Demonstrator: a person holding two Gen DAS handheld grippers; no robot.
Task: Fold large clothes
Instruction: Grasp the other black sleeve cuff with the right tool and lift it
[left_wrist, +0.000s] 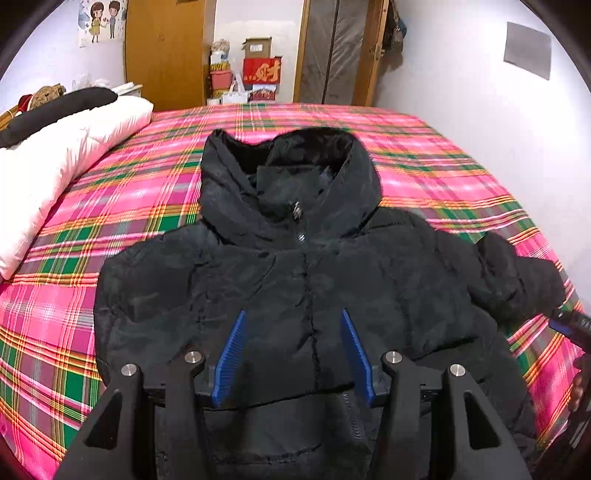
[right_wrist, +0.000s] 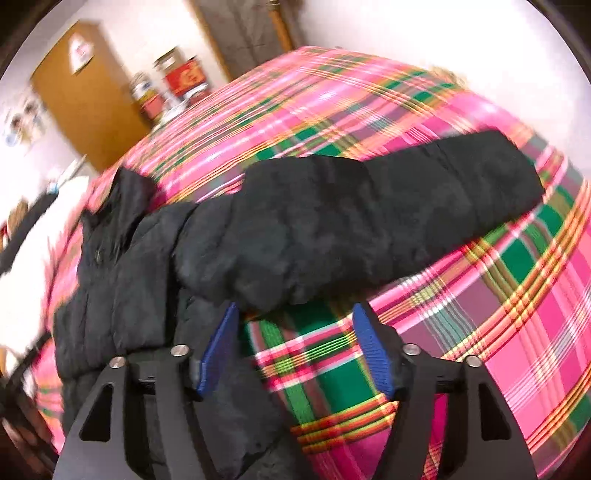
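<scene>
Blue pads (left_wrist: 232, 354) of the left gripper (left_wrist: 291, 314) are seen spread apart over the black jacket (left_wrist: 295, 266), nothing clamped. Jacket is laid front-up, zipped, on the plaid bedsheet (left_wrist: 110, 206); its hem is cut off below. Right gripper (right_wrist: 295, 310) is held wide too, empty, beside the sleeve (right_wrist: 369, 206) (view blurred). Red box (left_wrist: 262, 70) bears gold writing, unreadable.

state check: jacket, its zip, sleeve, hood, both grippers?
jacket: flat on the plaid bed sheet, front up, not yet folded
zipper: closed up to the collar
hood: spread out flat above the collar
sleeve: stretched out sideways on the sheet
left gripper: open, empty, over the jacket front
right gripper: open, empty, at the sleeve's near edge
</scene>
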